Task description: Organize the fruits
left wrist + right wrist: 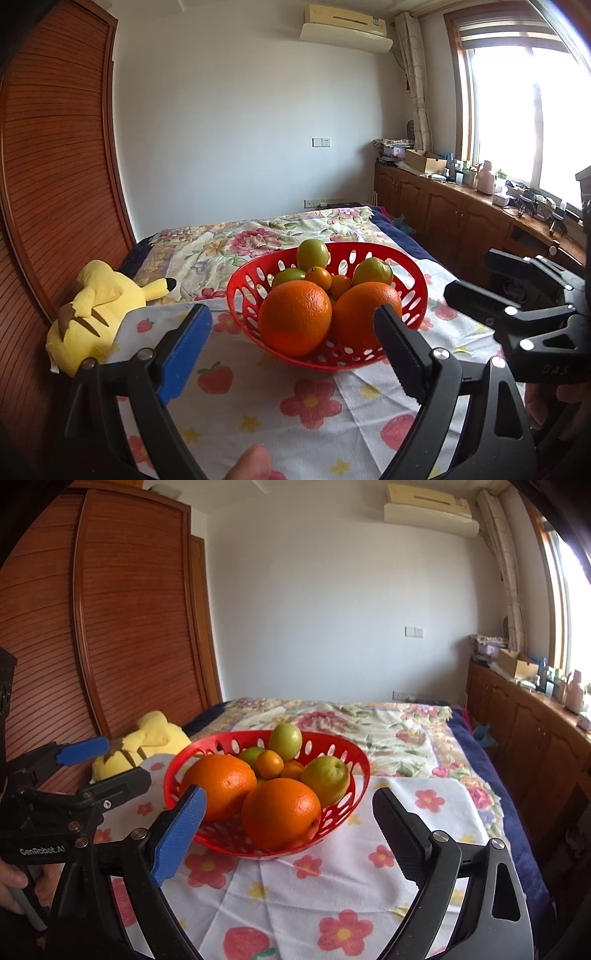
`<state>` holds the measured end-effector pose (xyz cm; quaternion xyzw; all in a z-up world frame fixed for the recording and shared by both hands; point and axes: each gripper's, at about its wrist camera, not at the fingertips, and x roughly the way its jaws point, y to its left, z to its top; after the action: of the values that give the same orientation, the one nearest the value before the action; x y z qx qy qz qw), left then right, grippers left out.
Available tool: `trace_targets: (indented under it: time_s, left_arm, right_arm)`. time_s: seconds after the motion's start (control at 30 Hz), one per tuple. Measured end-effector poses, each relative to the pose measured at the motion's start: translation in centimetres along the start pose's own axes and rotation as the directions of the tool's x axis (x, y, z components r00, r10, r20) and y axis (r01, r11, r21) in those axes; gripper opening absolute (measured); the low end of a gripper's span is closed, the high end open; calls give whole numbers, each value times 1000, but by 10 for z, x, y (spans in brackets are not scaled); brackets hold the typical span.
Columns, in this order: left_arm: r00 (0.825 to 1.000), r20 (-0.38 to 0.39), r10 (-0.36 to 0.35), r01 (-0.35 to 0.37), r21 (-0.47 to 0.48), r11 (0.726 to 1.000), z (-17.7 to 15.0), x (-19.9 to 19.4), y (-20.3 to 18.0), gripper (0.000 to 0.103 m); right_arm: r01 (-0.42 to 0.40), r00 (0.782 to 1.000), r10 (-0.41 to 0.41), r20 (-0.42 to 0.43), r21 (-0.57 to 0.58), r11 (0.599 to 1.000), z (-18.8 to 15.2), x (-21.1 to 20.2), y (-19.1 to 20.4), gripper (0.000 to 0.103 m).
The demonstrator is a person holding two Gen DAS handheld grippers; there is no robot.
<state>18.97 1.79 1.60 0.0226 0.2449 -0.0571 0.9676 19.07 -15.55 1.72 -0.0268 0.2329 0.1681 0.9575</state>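
**Full red basket, both grippers waiting in front of it**

The red perforated plastic basket (pixel 413 291) sits on a white cloth printed with flowers and strawberries (pixel 314 402), spread over the near part of a bed. It is heaped with fruit: two large oranges at the front, the left orange (pixel 294 322) and the right orange (pixel 364 308), touching each other; behind them a few small orange kumquats (pixel 318 277), and three green-yellow round fruits, one of them, the top green fruit (pixel 312 254), riding highest on the pile at the back.

The left gripper (pixel 291 354) hovers just short of the basket, its fingers spread wide and holding nothing; the two front oranges show between them. The right gripper (pixel 288 830) is likewise wide open and empty, near the basket's front rim. Each gripper appears at the edge of the other's view, so they are close side by side.

A yellow plush toy (pixel 94 314) lies left of the basket, beside a brown slatted wardrobe (pixel 55 166).

The pile looks loosely balanced. Pulling out a front orange could probably let the kumquats and green fruit roll forward and off the cloth. The light basket may slide or tip on soft bedding if nudged at its rim. Two grippers reaching together could collide.
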Motion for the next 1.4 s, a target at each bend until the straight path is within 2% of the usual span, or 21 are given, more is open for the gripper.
trace_targets:
  time_s: [0.13,0.23,0.77,1.4]
  left_arm:
    - [1000,1,-25,25,-29,999,-8,-14,-1,90]
    - [1000,2,-15,15,-21,1000,-13,-26,-4,90]
    - [999,51,11,-10,-17,1000,-21,-96,-13,90]
    - [997,72,20,-17,-35,999,-36,-129,-15,90]
  right_arm:
    - [10,999,-10,34,-5,1000,0,-20,5,100]
    - [14,999,-14,48,-8,1000,-3,-33,9,103]
    - [34,996,-35,79,15,999,-16,-87,16,103]
    - [70,993,-72,93,17,997,-33,-127,19,103]
